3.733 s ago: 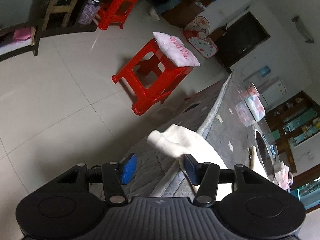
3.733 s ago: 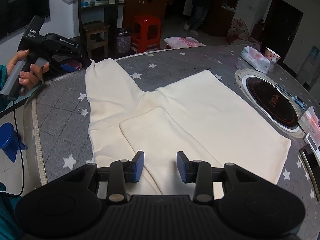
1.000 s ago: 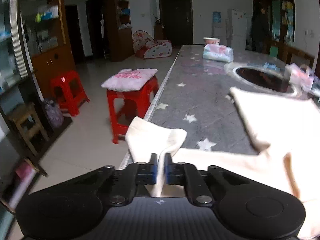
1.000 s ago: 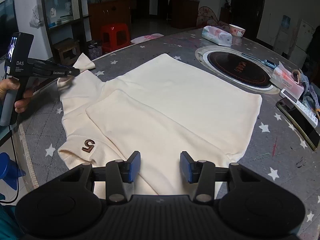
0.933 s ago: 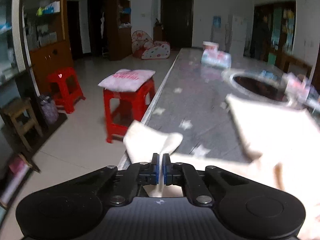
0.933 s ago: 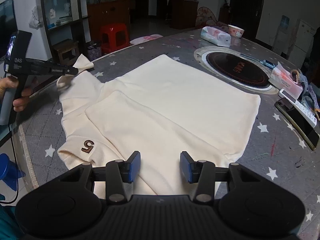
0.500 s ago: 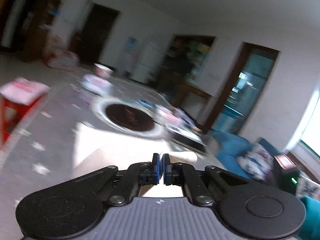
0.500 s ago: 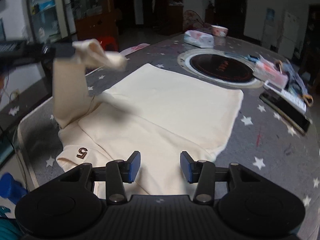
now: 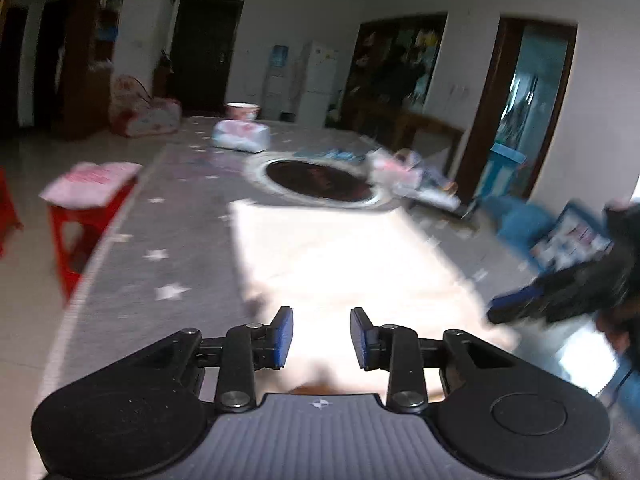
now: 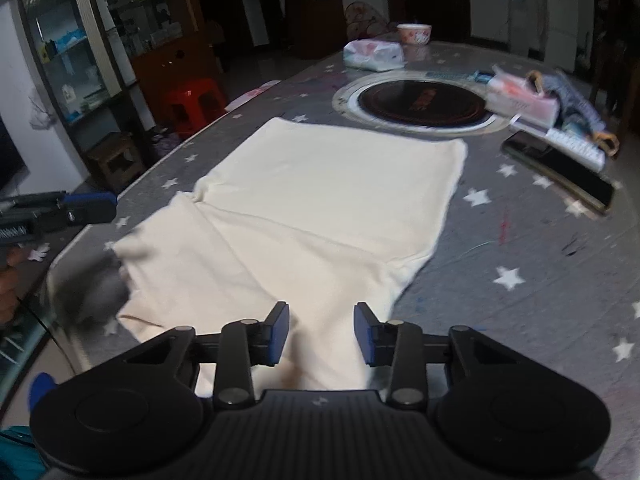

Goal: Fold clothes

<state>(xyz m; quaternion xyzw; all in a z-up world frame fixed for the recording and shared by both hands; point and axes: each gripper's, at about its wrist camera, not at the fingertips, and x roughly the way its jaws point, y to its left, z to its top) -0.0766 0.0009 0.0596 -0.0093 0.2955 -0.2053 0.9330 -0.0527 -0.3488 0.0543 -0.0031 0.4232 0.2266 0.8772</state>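
Cream garment (image 10: 320, 208) lies flat on the grey star-print table (image 10: 520, 248), sleeves folded in over the body, near end running under the right gripper's view, far hem just short of the round black cooktop (image 10: 420, 104). Left gripper (image 9: 321, 338) jaws opening, blue pads apart, nothing pinched between them, cloth only below. Right gripper (image 10: 321, 334) jaws closing but pads stand apart over the near edge of the garment, not pressing it. Left-wrist view is motion-blurred. Far end of table: pink bowl (image 10: 414, 34), tissue pack (image 10: 374, 54). Phone (image 10: 558, 170) lies right of the garment. Red stool (image 9: 88, 216) on floor left of table.
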